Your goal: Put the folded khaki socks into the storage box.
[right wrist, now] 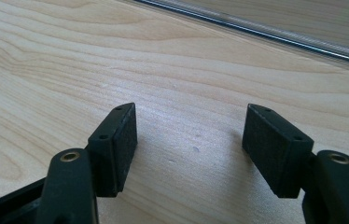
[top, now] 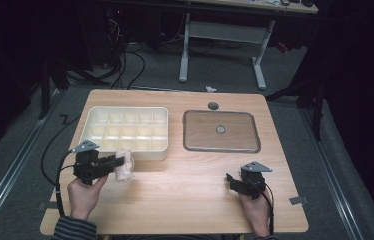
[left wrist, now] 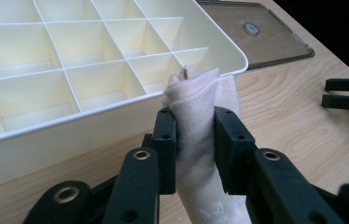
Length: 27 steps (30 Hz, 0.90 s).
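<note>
Bare table between the hands — compartment box wall just ahead of the left claw.

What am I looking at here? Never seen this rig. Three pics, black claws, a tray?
No robot arm: a person holds a two-jaw gripper in each hand. The high view looks down on the wooden table; the other two cameras ride on the grippers. On the table: a cream compartment tray and a clear lid lying flat beside it. The left gripper is shut on a rolled pinkish cloth just in front of the tray. The right gripper is open, holding nothing, low over bare wood.
</note>
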Available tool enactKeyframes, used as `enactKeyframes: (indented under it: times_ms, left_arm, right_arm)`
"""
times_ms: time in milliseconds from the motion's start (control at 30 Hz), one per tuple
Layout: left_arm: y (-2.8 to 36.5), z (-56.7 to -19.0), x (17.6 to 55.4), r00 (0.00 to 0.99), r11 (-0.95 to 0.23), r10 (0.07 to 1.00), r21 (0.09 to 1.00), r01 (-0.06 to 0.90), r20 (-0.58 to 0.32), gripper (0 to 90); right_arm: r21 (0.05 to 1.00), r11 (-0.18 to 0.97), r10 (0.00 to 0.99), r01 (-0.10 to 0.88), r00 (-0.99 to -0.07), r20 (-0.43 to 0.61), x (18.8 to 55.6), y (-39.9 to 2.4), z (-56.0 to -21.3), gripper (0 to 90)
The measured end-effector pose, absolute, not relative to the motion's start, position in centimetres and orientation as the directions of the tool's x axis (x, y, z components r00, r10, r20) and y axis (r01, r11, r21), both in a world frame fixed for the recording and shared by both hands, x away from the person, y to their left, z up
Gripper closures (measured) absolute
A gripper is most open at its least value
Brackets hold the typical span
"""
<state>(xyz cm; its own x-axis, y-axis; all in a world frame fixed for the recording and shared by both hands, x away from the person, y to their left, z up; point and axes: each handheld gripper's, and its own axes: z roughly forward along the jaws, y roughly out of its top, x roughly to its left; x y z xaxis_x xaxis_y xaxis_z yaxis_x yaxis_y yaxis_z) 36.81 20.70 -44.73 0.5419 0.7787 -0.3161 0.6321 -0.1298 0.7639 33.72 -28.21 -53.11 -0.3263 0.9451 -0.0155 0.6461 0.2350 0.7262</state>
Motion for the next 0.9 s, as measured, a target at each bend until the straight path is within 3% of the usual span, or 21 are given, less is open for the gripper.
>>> enactKeyframes:
  times_ms: [900]
  left_arm:
    - [20.7, -43.4, 37.9, 0.551, -0.148, 0.782, 0.773, 0.617, -0.291, 71.7]
  right_arm:
    - [0.726, 0.236, 0.945, 0.645, -0.328, -0.016, 33.7, -28.2, -53.1, 35.3]
